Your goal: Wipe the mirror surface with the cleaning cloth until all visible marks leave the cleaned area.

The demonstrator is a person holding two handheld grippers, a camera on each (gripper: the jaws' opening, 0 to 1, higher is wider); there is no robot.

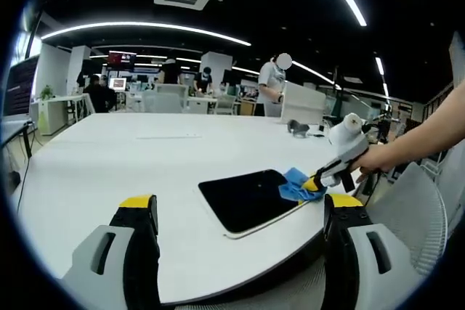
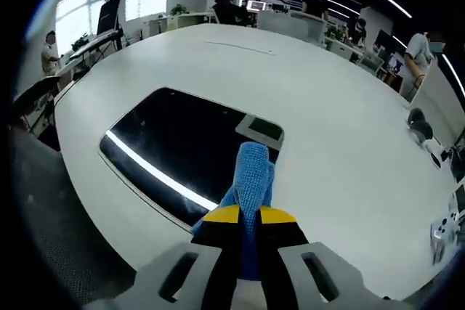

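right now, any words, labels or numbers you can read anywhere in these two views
None can be read.
Glowing wall screen far across the office: too small and blurred.
Dark monitor at the edge of the left gripper view: blurred.
Flat dark rounded-rectangle mirror, blue microfibre cleaning cloth and white round table: no print visible.

My right jaws cover the cloth's (image 2: 251, 179) lower half, and the cloth hides the mirror's (image 2: 174, 143) edge at 5 o'clock. Stuff on the surface (image 2: 341, 165) at 3 o'clock is way too small to make out.
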